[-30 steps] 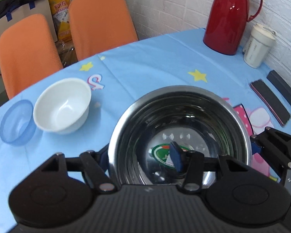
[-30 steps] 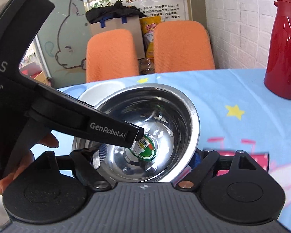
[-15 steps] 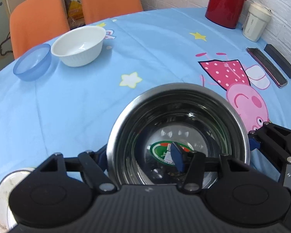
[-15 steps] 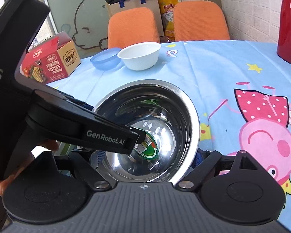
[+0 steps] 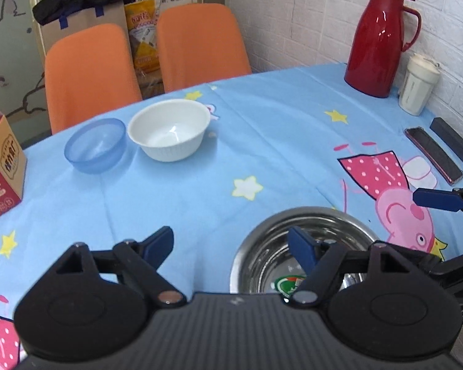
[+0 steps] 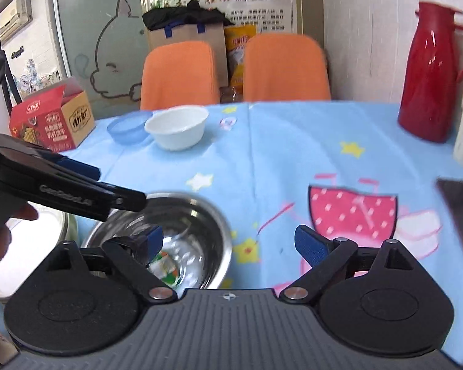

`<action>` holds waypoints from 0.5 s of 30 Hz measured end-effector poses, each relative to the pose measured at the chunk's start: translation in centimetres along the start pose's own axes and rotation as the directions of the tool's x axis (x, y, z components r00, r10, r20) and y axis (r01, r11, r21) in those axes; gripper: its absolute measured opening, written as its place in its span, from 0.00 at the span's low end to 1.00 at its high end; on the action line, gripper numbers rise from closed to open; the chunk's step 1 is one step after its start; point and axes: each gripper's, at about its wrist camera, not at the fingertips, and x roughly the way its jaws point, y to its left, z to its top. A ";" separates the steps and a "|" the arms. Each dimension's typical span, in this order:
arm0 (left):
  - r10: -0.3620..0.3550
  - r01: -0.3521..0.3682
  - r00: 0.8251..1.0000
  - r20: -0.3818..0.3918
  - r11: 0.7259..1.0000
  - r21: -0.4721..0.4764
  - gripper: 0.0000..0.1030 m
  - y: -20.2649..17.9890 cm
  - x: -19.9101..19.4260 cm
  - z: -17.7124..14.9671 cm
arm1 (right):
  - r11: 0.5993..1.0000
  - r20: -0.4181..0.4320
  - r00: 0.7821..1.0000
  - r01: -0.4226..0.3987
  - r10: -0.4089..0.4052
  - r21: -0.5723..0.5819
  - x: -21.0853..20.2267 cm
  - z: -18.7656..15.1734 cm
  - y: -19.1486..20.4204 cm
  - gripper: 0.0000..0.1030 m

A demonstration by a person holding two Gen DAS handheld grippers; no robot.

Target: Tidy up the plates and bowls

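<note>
Steel bowl (image 5: 305, 246) resting upright on the tabletop (image 5: 277, 141), near edge, green label showing at its bottom. Left claw (image 5: 231, 243) spread wide, clamped on nothing; right finger over the bowl's inside, left finger over bare blue cloth. Right claw (image 6: 230, 240) likewise wide apart, empty; its left finger above the bowl (image 6: 169, 234), its right finger over the pink cartoon print. A second metal rim just left of the bowl in the right wrist view, mostly hidden. Farther back, white bowl (image 5: 169, 129) and blue bowl (image 5: 95, 145) side by side, close together; cannot tell whether touching. Red carton (image 5: 1, 166) at the left edge. Red jug (image 5: 379, 40) and white cup (image 5: 418, 89) by the brick wall at the far right, phone (image 5: 433, 154) and dark bar (image 5: 453, 141) lying nearer. Two orange chairs (image 5: 200, 43) behind the tabletop.
</note>
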 end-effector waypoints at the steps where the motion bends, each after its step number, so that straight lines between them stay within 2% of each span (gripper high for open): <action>1: 0.007 -0.007 1.000 0.006 1.000 -0.005 0.74 0.2 -0.2 0.2 | 1.000 0.012 1.000 0.000 0.000 -0.003 -0.1 0.4 -0.1 1.00; 15: 0.083 -0.082 0.997 0.002 0.995 -0.048 0.74 3.9 -0.1 1.1 | 0.996 0.050 0.998 -0.024 0.028 -0.084 2.4 4.1 1.3 1.00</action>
